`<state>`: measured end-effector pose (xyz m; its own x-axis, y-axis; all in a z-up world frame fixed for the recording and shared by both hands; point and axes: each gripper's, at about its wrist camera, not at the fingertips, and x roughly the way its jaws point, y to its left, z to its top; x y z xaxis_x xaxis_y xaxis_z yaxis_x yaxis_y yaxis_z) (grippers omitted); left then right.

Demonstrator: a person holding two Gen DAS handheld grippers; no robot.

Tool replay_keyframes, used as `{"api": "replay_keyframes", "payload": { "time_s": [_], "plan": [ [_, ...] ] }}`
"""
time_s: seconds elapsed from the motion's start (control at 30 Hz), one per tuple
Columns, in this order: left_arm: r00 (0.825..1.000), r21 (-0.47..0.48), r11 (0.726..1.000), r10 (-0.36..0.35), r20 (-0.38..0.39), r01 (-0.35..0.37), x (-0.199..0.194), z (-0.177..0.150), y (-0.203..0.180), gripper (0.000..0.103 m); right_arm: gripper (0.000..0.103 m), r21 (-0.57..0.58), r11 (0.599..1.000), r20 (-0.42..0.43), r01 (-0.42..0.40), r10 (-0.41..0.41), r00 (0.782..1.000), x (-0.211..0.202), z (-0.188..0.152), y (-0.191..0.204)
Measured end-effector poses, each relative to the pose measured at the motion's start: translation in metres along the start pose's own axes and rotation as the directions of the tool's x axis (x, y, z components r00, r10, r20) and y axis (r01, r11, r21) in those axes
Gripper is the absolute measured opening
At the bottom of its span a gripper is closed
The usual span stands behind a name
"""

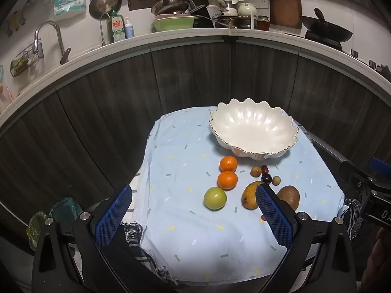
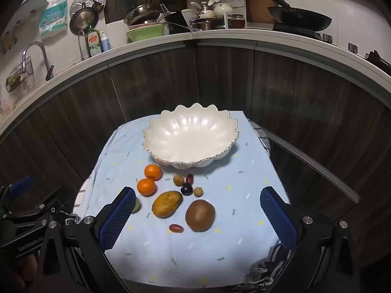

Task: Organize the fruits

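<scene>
A big white bowl (image 2: pixel 189 139) with a wavy rim is sitting at the far end of a small table covered with a light blue cloth (image 2: pixel 220 244), and nothing is lying inside it. The fruits are all lying on the cloth in front of the bowl. Two oranges (image 2: pixel 149 179) are sitting close together on the left side. A green apple (image 1: pixel 215 198) is lying near them. A yellow mango (image 2: pixel 167 204) and a brown kiwi (image 2: pixel 200 215) are lying side by side. Some small round fruits (image 2: pixel 187 185) are sitting between them and the bowl. One little red fruit (image 2: pixel 176 228) is lying just in front of the mango. The left gripper (image 1: pixel 193 213) is hanging above the cloth with its blue fingers spread wide, holding nothing. The right gripper (image 2: pixel 198 216) is doing the same.
</scene>
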<state>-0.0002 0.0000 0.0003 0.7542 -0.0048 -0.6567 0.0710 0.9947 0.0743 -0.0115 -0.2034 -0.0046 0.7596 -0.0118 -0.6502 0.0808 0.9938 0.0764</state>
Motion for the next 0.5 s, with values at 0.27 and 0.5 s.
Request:
{"api": "replay_keyframes", "payload": {
  "time_s": [0.27, 0.5],
  "plan": [
    [1.000, -0.009, 1.000, -0.002, -0.005, 0.002, 0.0031, -0.0031, 0.0000, 0.103, 0.103, 0.002, 1.000, -0.001, -0.004, 0.004, 1.000, 0.0002, -0.0002, -0.0004],
    [1.000, -0.003, 1.000, 0.004, -0.005, -0.004, 0.0030, -0.0010, 0.0029, 0.103, 0.103, 0.001, 1.000, 0.004, -0.002, 0.002, 1.000, 0.0011, -0.0009, 0.0030]
  ]
}}
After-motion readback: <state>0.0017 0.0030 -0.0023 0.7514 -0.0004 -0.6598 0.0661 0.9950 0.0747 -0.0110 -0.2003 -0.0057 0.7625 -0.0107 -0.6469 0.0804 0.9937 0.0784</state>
